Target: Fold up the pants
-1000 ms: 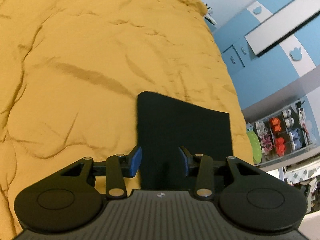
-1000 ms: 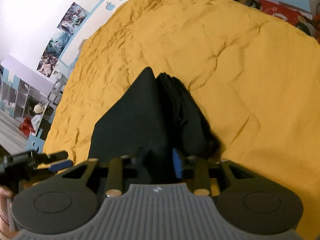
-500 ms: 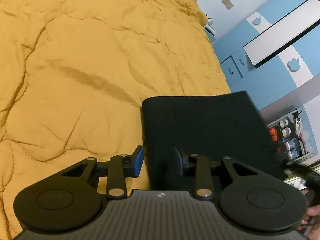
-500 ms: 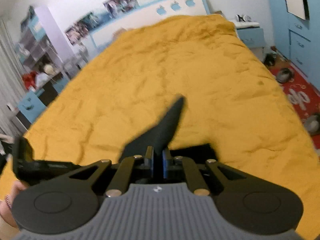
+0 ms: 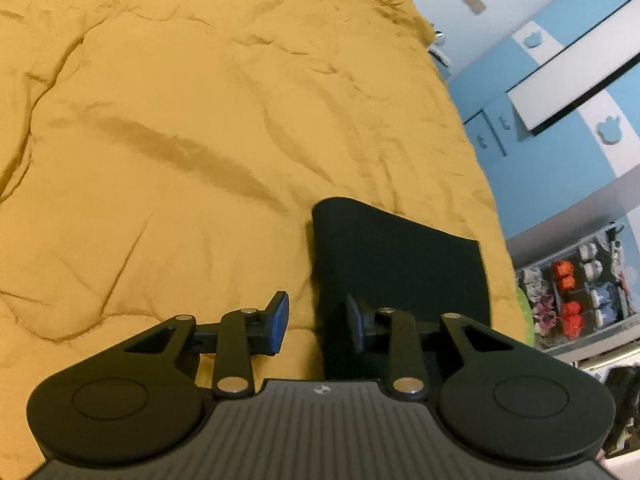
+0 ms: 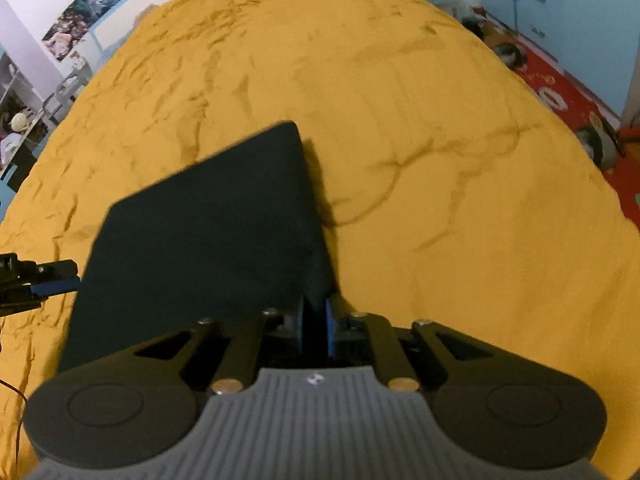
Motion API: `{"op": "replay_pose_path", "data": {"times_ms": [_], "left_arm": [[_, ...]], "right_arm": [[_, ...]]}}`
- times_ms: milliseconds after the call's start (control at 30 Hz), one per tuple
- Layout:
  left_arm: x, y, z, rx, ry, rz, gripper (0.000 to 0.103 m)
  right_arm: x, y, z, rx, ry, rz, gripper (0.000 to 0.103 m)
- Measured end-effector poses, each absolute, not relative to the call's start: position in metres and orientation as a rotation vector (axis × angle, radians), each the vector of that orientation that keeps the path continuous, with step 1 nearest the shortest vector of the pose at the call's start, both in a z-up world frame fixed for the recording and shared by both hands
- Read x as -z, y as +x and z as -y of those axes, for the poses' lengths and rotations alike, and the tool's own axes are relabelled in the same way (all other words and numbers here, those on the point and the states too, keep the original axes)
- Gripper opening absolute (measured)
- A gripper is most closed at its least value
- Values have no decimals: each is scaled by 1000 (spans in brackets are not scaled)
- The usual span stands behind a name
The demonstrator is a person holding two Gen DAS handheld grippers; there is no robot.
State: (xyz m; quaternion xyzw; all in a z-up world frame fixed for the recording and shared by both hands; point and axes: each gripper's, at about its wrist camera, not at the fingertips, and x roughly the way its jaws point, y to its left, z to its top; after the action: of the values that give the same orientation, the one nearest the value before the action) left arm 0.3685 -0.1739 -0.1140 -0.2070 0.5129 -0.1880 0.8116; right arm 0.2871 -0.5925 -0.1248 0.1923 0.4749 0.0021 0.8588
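Pants (image 6: 208,236) are lying folded on the bedspread (image 5: 180,128); right gripper (image 6: 314,326) is pinching their near corner, left gripper (image 5: 316,320) is straddling their edge, unclamped.

Bedspread (image 5: 200,120) open all round; only pants (image 5: 400,264) obstruct.

Both wrist views were evenly lit by soft, warm indoor light, without glare. Shallow shadows filled the creases of the yellow bedspread (image 5: 200,120), and the black pants (image 6: 208,232) cast a narrow shadow along their right edge. The pants appeared as a nearly featureless dark mass. Fisheye distortion bowed the bed's outline and darkened the frame corners. Slight motion blur softened the pants' edges and the distant blue cabinets (image 5: 560,92).
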Motion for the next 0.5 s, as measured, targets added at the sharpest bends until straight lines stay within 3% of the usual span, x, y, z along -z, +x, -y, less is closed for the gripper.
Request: {"op": "replay_pose_path", "data": {"times_ms": [67, 300, 433, 500], "left_arm": [[111, 372, 169, 401, -462, -1078, 35], [117, 399, 190, 407, -445, -1047, 35], [133, 411, 203, 386, -366, -1056, 35], [142, 415, 209, 383, -324, -1069, 35]], "right_arm": [[114, 282, 597, 12, 383, -977, 19], [72, 268, 558, -42, 207, -812, 17], [100, 267, 544, -22, 112, -841, 12], [119, 263, 548, -1, 100, -862, 1]]}}
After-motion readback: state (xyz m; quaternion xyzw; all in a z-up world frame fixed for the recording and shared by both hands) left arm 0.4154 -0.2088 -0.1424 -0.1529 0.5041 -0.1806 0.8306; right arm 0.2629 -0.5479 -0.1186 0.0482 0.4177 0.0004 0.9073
